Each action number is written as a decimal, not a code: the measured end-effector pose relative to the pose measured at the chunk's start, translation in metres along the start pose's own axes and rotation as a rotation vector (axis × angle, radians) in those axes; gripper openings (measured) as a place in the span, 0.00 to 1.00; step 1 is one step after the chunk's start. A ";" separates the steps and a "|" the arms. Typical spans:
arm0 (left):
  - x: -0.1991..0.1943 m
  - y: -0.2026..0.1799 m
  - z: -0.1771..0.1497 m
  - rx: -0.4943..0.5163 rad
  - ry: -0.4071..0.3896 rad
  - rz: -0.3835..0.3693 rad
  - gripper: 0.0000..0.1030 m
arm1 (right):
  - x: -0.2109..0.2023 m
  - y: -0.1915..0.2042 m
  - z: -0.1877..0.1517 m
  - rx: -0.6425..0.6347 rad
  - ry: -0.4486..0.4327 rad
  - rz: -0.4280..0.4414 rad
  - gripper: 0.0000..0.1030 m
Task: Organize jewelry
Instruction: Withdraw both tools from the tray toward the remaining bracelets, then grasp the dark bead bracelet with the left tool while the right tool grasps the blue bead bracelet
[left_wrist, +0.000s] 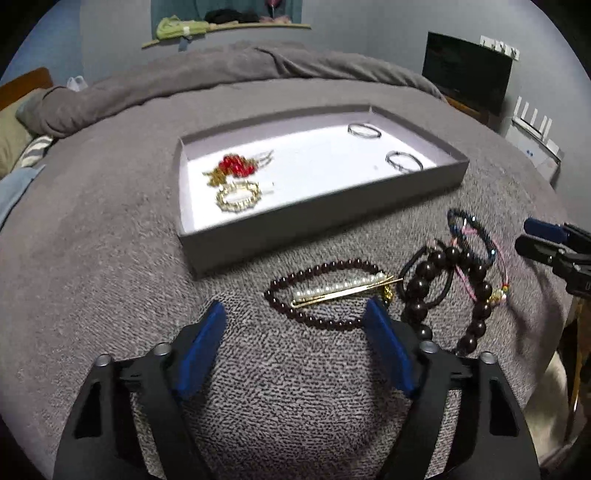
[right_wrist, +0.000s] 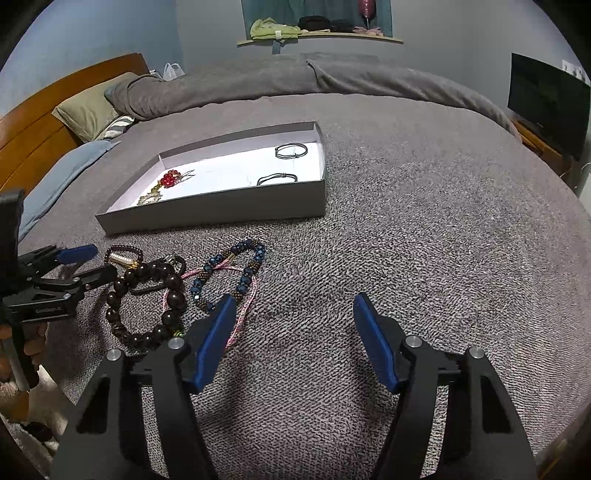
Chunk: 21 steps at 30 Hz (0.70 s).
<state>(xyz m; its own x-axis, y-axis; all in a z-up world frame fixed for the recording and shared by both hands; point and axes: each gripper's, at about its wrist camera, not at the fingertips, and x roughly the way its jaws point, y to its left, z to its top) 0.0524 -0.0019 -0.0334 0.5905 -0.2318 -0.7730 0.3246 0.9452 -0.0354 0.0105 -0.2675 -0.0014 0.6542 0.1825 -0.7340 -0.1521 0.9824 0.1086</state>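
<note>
Both claws, left (left_wrist: 295, 325) and right (right_wrist: 293, 317), gape empty; I fear snagging the tangled bracelets (left_wrist: 454, 280) when lifting the pearl hairpin (left_wrist: 343, 290).

Glossy dark bead bracelet (left_wrist: 325, 291) and pearly gilt-metal hair clip (left_wrist: 343, 290) lie on rough grey cloth blanket (left_wrist: 110, 258); matt cardboard tray (left_wrist: 314, 218).

left wrist: down over bed (left_wrist: 110, 258) | right wrist: same | shared: tray (left_wrist: 317, 218)
</note>
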 end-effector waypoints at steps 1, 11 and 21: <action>0.000 0.001 0.000 0.003 0.001 0.001 0.72 | 0.000 0.000 0.000 -0.002 -0.001 0.000 0.64; 0.011 0.013 0.008 -0.038 0.051 0.001 0.34 | 0.001 0.001 0.002 0.002 -0.001 0.007 0.64; -0.002 0.011 0.008 0.001 0.017 -0.001 0.06 | 0.017 0.008 0.022 -0.001 0.000 0.029 0.49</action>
<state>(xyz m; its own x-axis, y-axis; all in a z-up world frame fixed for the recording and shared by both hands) 0.0611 0.0073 -0.0276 0.5779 -0.2289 -0.7833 0.3259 0.9447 -0.0356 0.0366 -0.2557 0.0016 0.6496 0.2105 -0.7306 -0.1719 0.9767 0.1286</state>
